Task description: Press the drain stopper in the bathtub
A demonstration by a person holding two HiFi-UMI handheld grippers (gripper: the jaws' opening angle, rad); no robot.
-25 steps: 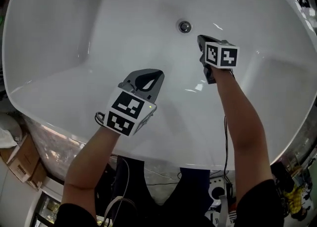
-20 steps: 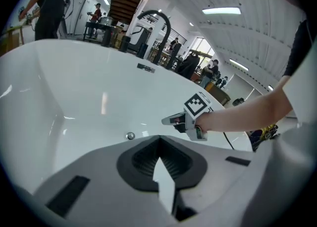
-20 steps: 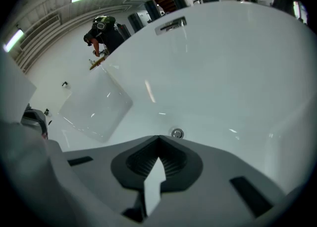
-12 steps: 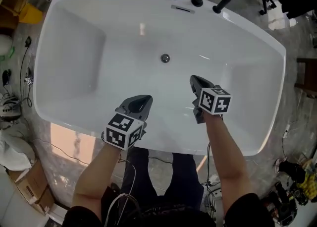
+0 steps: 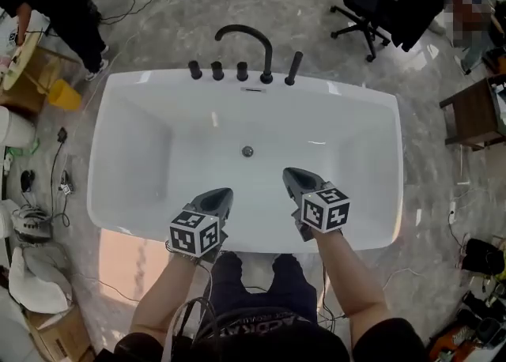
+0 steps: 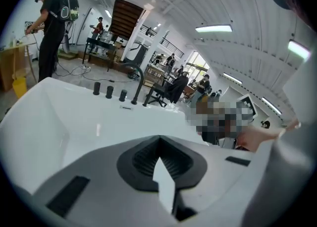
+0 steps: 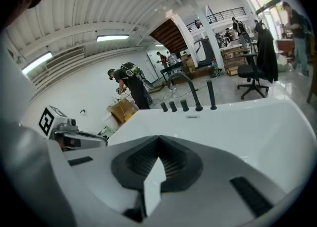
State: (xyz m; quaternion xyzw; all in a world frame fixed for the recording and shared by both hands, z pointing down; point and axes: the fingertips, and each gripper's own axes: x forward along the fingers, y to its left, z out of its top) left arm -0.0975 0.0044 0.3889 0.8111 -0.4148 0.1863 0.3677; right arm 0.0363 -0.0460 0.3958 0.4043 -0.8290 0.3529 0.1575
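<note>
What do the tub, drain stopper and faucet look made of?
Bathtub: glossy white, likely acrylic or enamel; light streaks reflect off it.
Drain stopper: small from here, looks like shiny metal, maybe chrome, by its silvery-grey glint.
Faucet: matte black, probably coated metal; no glare shows.

Head cam: high above, facing steeply down; whole bathtub (image 5: 332,93) + floor round it in frame. Cams on left tongs (image 5: 224,193) & right tongs (image 5: 289,171): low over tub's near side, facing across it. All 3 share far rim w/ faucet (image 5: 269,56).
</note>
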